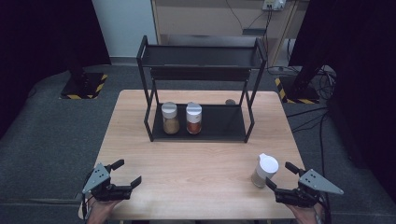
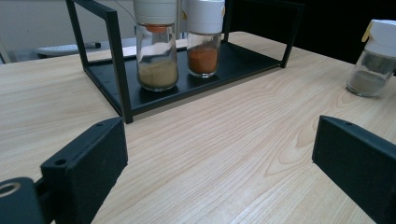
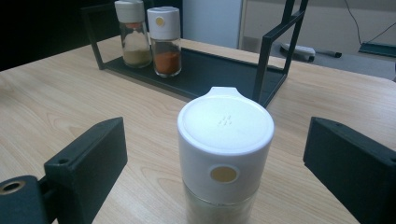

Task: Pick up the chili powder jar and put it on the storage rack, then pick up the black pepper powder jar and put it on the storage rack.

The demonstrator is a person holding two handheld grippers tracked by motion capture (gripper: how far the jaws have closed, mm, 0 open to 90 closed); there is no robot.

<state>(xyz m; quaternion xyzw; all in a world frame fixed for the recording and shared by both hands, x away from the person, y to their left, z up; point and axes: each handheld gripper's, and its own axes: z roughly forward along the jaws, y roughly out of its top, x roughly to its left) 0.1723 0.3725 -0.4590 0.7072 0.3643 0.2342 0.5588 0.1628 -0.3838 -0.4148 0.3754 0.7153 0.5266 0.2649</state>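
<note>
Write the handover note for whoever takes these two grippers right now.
Left gripper: open, holding nothing, low over the near left part of the table.
Right gripper: open, jaws either side of the loose spice jar but not touching it.
That jar, white cap and pale grey contents, stands upright on the table's near right side, outside the rack.
Done: the tan spice jar and the orange spice jar stand side by side at the left of the rack's bottom shelf.
Left, as it looks: close on the loose jar and probably set it on the shelf to the right of the other two.
</note>
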